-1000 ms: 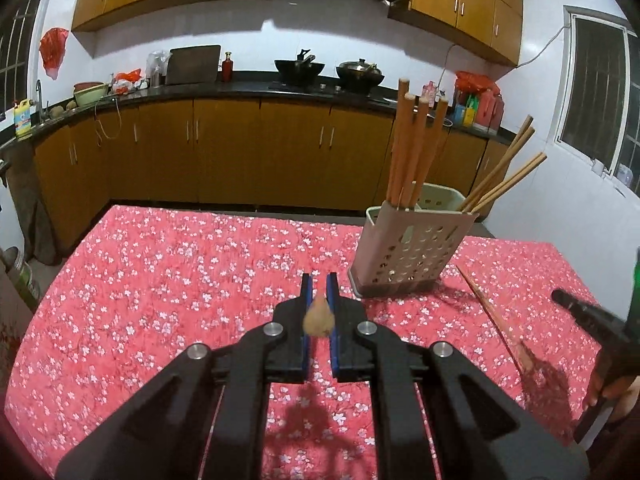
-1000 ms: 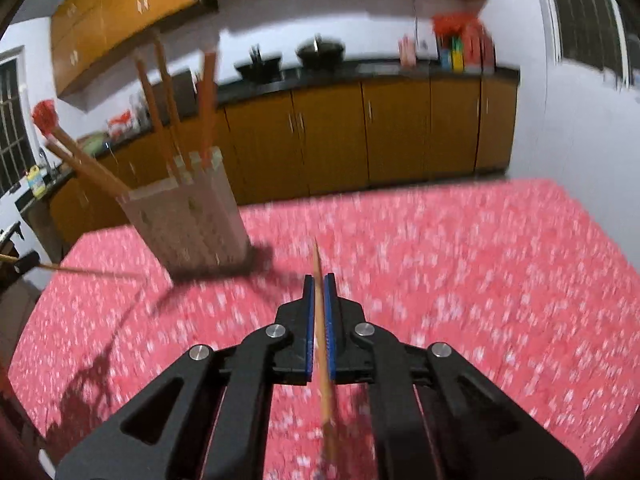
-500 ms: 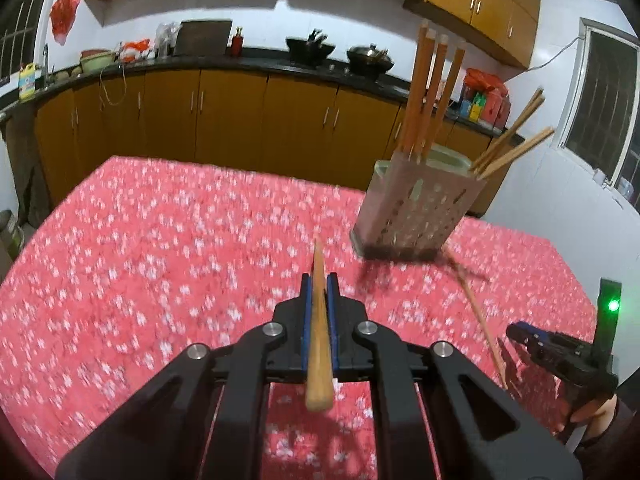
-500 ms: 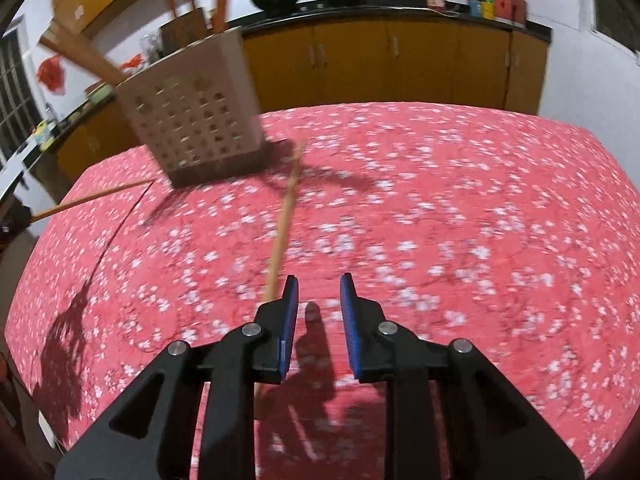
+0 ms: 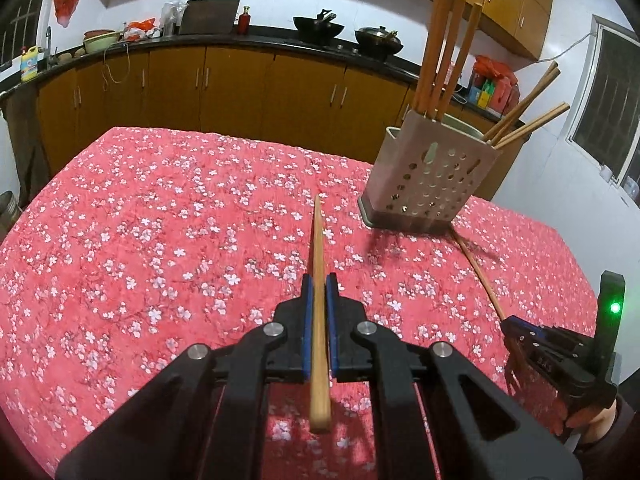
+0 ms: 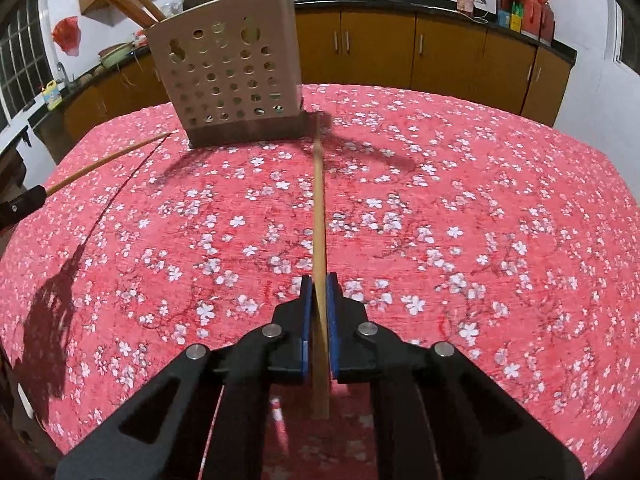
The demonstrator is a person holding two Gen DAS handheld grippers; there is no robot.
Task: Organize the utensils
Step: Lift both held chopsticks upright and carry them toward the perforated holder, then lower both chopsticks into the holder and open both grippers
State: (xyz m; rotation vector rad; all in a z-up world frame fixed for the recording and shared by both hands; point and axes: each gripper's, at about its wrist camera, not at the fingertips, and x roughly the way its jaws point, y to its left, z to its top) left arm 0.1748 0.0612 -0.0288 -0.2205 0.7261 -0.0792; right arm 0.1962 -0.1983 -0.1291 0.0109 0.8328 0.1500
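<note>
Now the desk (image 5: pixel 140 208), covered with a red cloth with white flowers, fills most of both views, and the perforated utensil holder (image 5: pixel 430 176) stands on its far part, toward the right side in the left wrist view. Several chopsticks already stand in the holder, some upright and some leaning outward over the rim.

The left tongs (image 5: pixel 319 292) are closed on one chopstick (image 5: pixel 318 248), which points forward and ends above the cloth, well apart from the holder. The right tongs (image 6: pixel 319 292) also look closed on a second chopstick (image 6: pixel 318 200). Its far tip lies just beside the base of the holder (image 6: pixel 236 60), and I cannot tell whether it touches the base. It appears to rest on the cloth along its length, or just above it.

I judge that the main risk is the holder. It is light-looking and it is loaded on one side by the leaning sticks, so a push from the right chopstick tip against the base could shift or tip it.

The second risk is the grip. Each stick is held near its thick end between flat blue pads (image 5: pixel 306 320), with a long free part in front, so it can turn in the grip when lifted and miss the opening.

Also, both tongs must reach the same narrow opening, and the sticks may cross or knock the leaning ones.
</note>
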